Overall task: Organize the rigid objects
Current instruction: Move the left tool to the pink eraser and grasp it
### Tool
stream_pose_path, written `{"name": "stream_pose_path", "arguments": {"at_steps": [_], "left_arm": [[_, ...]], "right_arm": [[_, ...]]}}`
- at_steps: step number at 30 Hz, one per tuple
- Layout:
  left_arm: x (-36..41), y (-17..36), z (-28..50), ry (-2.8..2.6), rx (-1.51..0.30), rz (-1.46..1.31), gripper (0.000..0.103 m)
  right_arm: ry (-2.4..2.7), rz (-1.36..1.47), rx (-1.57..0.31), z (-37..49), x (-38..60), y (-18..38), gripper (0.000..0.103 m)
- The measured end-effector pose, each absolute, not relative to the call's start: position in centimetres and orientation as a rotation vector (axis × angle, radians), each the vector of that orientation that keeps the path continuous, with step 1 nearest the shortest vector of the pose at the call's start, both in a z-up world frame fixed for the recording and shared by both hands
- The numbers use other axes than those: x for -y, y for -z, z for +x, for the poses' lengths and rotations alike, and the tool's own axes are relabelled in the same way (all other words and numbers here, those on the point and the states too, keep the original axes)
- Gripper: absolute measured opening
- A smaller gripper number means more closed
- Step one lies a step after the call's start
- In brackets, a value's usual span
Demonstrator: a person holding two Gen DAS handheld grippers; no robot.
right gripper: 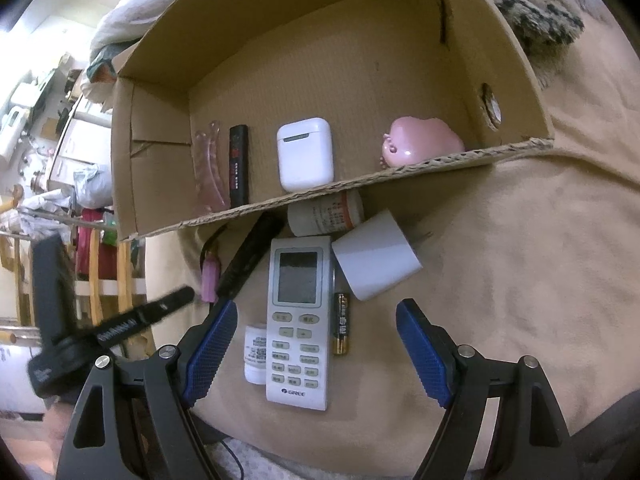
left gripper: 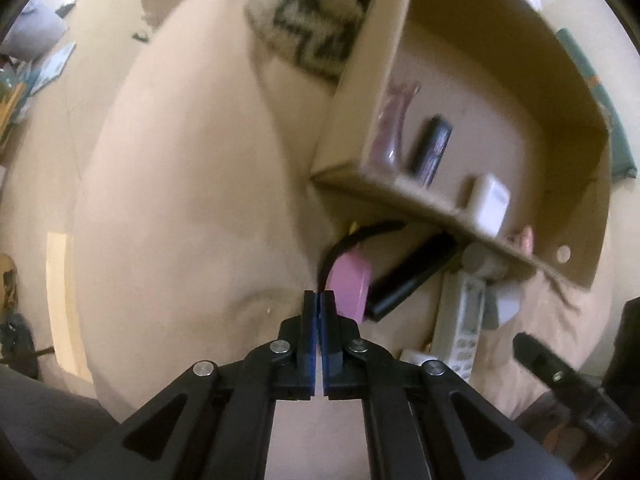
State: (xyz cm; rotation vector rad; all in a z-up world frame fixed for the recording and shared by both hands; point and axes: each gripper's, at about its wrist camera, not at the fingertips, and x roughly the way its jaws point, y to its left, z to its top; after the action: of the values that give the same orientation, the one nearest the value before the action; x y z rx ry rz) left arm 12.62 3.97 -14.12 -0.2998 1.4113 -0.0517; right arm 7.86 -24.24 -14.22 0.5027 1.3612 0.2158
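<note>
A cardboard box (right gripper: 360,184) is shown lying on a beige blanket (right gripper: 520,260), already holding a pink clip (right gripper: 208,168), a black stick (right gripper: 239,164), a white earbud case (right gripper: 306,154) and a pink toy (right gripper: 420,142); outside its near wall are seen a remote control (right gripper: 300,320), a battery (right gripper: 341,324), a small white bottle (right gripper: 255,354), a white adapter (right gripper: 376,260), a pill bottle (right gripper: 326,214), a long black bar (right gripper: 250,258) and a pink tag (right gripper: 210,280) on a black cord; the step in hand is judged to be the picking of the next loose item for the box; the right gripper (right gripper: 316,354) is held wide open just above the remote control, with the small white bottle and battery also between its fingers; the next move is judged to call for lowering and closing across the remote's narrow sides without catching its neighbours; the left gripper (left gripper: 319,300) is seen with its fingers pressed together and nothing clearly between them, its tips just beside the pink tag (left gripper: 350,284); whether the cord is pinched cannot be told; the box contents and loose items are shown sharply only in the right wrist view; only the left wrist view, which is blurred, shows the left fingers' closure.
</note>
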Motion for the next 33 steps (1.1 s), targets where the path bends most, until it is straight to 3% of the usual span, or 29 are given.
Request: {"name": "stream_pose_path", "arguments": {"at_steps": [2,6,8,10,13,18,21,33], "left_arm": [[-4.0,14.1,12.5,0.066,-1.415,-0.314,0.011],[-3.1,15.0,13.5,0.087,-1.453,-0.3,0.014],[-3.1,15.4,14.2,0.073,-1.464,-0.281,0.021],[-3.0,16.0,14.4,0.055,-1.476,-0.286,0.043],[-2.5,16.7,14.9,0.055,-1.49,-0.284,0.046],[-1.3,16.5,14.9,0.069,-1.474,-0.222,0.045],[-0.3,16.4,14.8,0.105,-1.482,-0.183,0.024],[-1.4,14.2,11.4,0.205,-1.564,-0.193,0.021]], "right_arm": [[-0.212,0.513,-1.366,7.9,24.2,14.3,0.087],[-0.217,0.525,-1.367,8.1,24.1,14.4,0.087],[-0.222,0.517,-1.365,8.2,23.9,14.3,0.087],[-0.227,0.512,-1.367,8.2,23.8,14.3,0.087],[-0.224,0.51,-1.371,8.2,23.9,14.4,0.087],[-0.211,0.512,-1.37,8.3,24.0,14.3,0.087],[-0.205,0.507,-1.371,8.2,23.7,14.5,0.087],[-0.196,0.483,-1.386,8.1,23.5,15.0,0.087]]}}
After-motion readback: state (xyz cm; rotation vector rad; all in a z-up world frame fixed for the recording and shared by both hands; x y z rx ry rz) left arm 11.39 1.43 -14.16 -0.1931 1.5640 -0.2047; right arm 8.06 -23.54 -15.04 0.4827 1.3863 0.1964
